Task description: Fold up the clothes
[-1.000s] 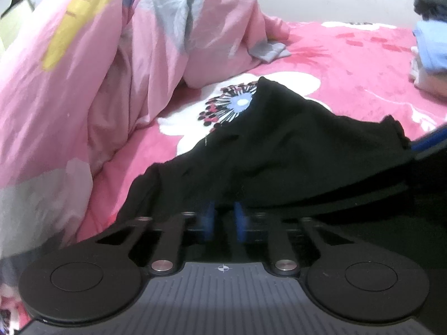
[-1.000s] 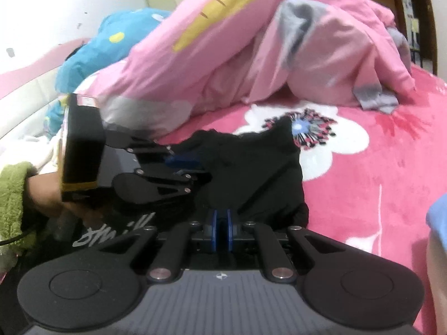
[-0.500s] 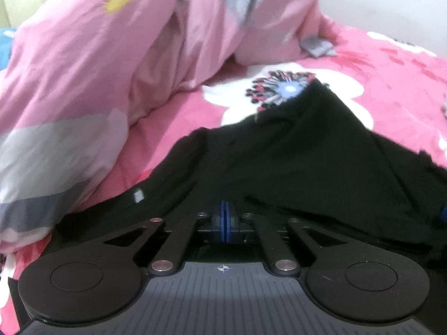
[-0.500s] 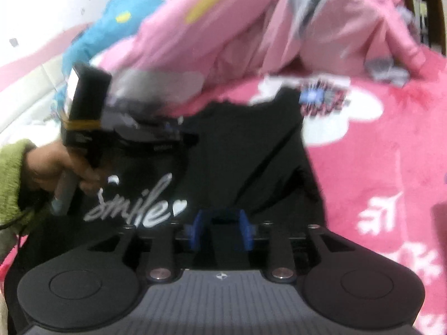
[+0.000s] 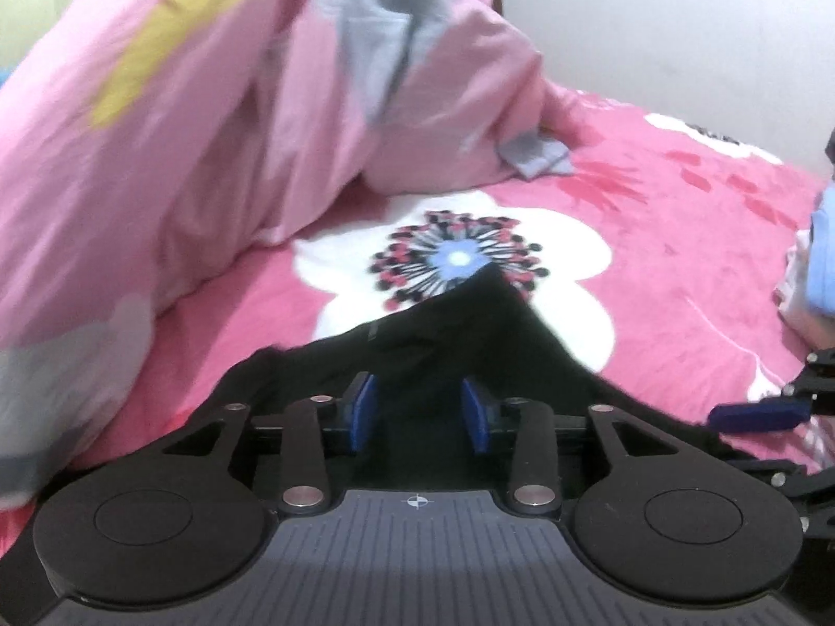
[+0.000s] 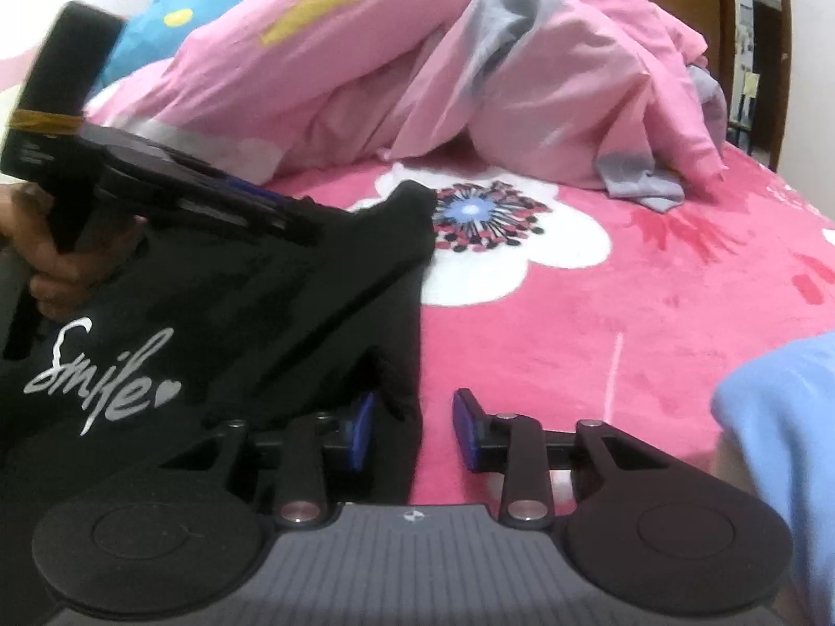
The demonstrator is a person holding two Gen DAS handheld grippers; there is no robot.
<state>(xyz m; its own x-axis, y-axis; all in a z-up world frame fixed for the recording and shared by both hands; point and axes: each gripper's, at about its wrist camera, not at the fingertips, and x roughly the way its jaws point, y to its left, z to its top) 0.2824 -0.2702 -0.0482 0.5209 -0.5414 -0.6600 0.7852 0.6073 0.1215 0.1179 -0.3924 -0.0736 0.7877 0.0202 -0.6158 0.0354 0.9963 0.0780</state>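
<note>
Black T-shirt (image 6: 250, 313) with silver "Smile" lettering spread on the pink floral bed (image 6: 652, 313).

The left hand-held gripper (image 5: 420, 409) has just been opening, its blue pads apart over the shirt's cloth without pressing it. The right hand-held gripper (image 6: 412, 430) has just been closing a little; its pads stand apart astride the shirt's edge. A pink duvet (image 5: 209, 130) is heaped behind.

We are looking at a pink blanket (image 6: 652, 313) with a white flower print (image 6: 485, 240) covering the bed. A rumpled pink quilt (image 6: 417, 78) is lying heaped behind it, and a blue plush toy (image 6: 172, 26) is peeking out beyond.
</note>
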